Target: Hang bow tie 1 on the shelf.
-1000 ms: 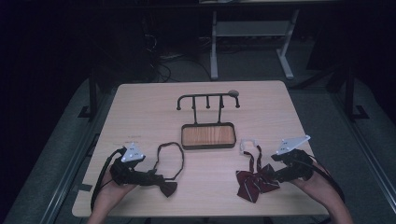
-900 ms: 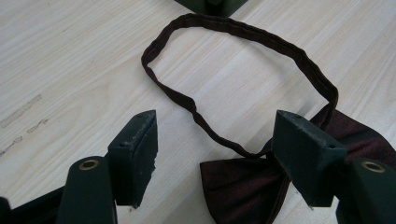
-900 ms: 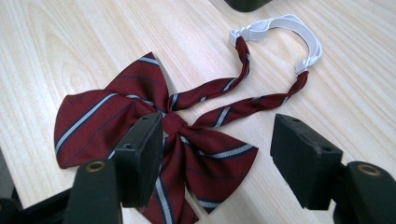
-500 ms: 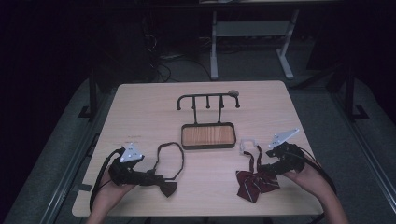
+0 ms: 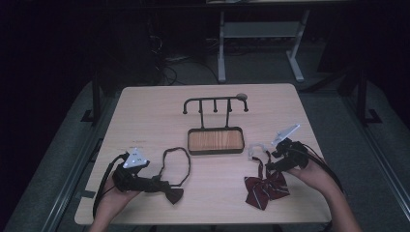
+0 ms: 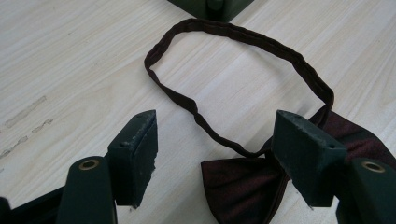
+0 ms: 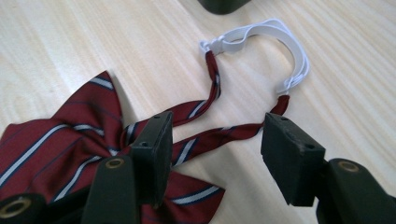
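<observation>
Both bow ties [image 5: 265, 189] [image 6: 243, 186] look light and floppy, so grab the straps. Left tongs [image 6: 215, 154] and right tongs [image 7: 215, 140] gape wide, probably holding nothing.

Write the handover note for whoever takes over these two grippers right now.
Left gripper: open, jaws either side of the neck loop of the dark maroon bow tie, nothing gripped.
Right gripper: open, jaws straddling the straps of the red striped bow tie, nothing gripped.
Things: both bow ties lie flat on the table, near its front edge. The striped one's white clasp band points toward the hook stand, which has a wooden tray base at mid-table.
Done: nothing on the stand's hooks.
Left: probably close on each band, lift, and hang each tie on a hook.
</observation>
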A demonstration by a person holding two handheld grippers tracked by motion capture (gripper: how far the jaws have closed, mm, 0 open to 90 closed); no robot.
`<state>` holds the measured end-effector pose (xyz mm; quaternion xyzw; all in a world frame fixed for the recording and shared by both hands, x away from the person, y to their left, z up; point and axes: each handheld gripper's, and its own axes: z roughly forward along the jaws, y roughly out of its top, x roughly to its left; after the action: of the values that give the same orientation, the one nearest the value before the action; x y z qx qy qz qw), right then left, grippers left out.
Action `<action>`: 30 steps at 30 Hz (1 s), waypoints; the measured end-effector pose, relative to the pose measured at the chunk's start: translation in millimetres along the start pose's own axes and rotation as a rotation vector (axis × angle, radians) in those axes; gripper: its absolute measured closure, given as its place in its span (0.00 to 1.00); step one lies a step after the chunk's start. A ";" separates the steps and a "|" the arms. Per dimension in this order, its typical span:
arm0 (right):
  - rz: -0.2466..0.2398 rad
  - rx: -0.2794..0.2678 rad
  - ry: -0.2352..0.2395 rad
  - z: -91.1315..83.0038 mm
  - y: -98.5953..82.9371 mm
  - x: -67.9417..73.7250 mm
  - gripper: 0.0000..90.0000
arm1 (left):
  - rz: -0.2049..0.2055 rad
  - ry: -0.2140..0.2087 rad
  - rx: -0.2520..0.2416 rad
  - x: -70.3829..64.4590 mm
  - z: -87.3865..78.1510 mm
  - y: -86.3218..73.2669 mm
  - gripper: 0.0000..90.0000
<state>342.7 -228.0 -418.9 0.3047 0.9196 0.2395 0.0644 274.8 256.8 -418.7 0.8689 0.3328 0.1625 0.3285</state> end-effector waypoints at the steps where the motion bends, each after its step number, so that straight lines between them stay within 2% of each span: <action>1: 0.001 0.014 0.001 1.5 3.1 -1.7 0.49 | 0.004 0.002 0.004 0.1 0.3 -0.3 0.36; 3: -0.002 0.019 -0.001 2.5 4.6 -3.0 0.49 | 0.006 0.002 0.006 0.3 0.3 -0.4 0.36; 5: -0.003 0.031 -0.006 4.0 7.8 -5.0 0.49 | -0.015 -0.002 -0.004 -0.6 0.8 -0.6 0.36; 15: 0.006 0.075 0.000 10.4 19.6 -18.2 0.54 | -0.006 0.001 0.000 0.1 1.1 -0.6 0.35; 18: 0.013 0.061 0.010 11.1 21.6 -20.4 0.56 | -0.007 0.003 0.002 0.2 0.9 -0.5 0.34; 22: 0.015 0.098 0.007 17.3 25.3 -24.7 0.57 | -0.005 0.006 -0.002 1.2 0.0 -0.7 0.34; 27: 0.036 0.134 0.007 21.9 31.1 -33.1 0.60 | -0.009 0.002 0.001 0.7 0.9 -0.7 0.34; 30: 0.054 0.129 0.009 23.9 32.9 -37.5 0.64 | -0.008 0.002 0.000 0.1 0.5 -0.3 0.34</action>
<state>396.6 -217.6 -425.1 0.3320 0.9247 0.1830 0.0340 275.0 256.7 -419.3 0.8674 0.3365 0.1623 0.3287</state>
